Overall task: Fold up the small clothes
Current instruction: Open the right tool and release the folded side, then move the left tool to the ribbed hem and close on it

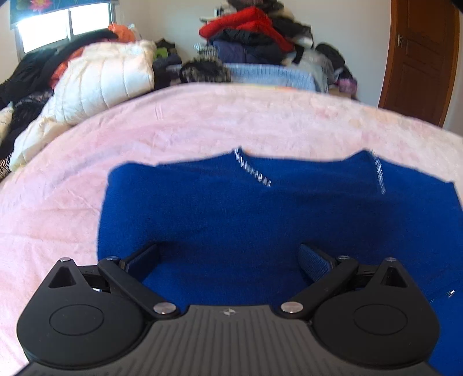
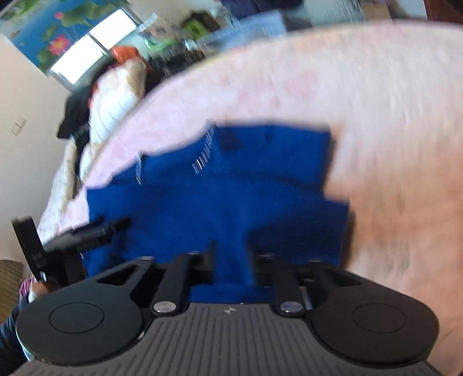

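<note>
Left wrist, tool (image 1: 228, 260) agape, sweater (image 1: 260, 208) edge

Blue garment (image 1: 260, 214): matt knitted cloth. Pink blanket (image 1: 202, 121): soft, fuzzy cloth. Left gripper (image 1: 228, 263): matt black plastic, shiny metal rivets. Door (image 1: 419, 57): glossy wood.

The sweater (image 1: 260, 208) is deep royal blue with thin white-and-silver striped trim at the neckline, and it lies on a pale pink bed cover (image 1: 202, 115). Behind it sit a cream quilted jacket (image 1: 107, 78) and a red garment (image 1: 243, 23), beside a brown wooden door (image 1: 419, 57).
</note>
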The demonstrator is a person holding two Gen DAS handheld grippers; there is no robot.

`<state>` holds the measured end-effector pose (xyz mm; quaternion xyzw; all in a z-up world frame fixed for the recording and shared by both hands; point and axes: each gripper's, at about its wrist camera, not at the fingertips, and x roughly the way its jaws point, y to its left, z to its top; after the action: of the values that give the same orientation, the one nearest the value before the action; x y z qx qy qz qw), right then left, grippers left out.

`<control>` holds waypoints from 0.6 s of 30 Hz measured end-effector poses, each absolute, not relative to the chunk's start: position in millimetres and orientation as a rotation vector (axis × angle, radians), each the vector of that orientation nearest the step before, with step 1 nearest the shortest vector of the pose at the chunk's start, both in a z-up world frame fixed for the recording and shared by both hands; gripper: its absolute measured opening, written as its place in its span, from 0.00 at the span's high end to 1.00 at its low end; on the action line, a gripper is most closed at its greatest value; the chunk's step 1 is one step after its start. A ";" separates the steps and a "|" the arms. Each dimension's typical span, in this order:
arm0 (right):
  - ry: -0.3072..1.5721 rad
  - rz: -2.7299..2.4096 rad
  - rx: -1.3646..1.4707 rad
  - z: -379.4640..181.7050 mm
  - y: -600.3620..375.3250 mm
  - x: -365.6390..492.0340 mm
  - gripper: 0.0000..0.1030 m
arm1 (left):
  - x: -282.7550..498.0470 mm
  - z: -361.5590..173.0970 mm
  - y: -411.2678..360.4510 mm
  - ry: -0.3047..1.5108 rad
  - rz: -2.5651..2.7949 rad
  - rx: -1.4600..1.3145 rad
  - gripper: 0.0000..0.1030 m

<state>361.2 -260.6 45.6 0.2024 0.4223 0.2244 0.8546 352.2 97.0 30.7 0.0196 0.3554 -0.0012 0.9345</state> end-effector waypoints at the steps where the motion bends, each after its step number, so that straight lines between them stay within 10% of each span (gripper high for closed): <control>1: 0.860 0.477 0.422 51.6 -259.5 365.7 0.45 | 350.3 34.6 95.4 0.712 -0.007 0.045 0.00; 18: 0.769 0.331 0.137 49.4 -223.0 359.5 0.35 | 337.7 29.4 101.7 0.678 0.061 0.065 0.00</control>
<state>359.5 -223.0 49.4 0.0664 0.3733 0.1606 0.9113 337.7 101.7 29.4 0.0317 0.3327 0.0297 0.9420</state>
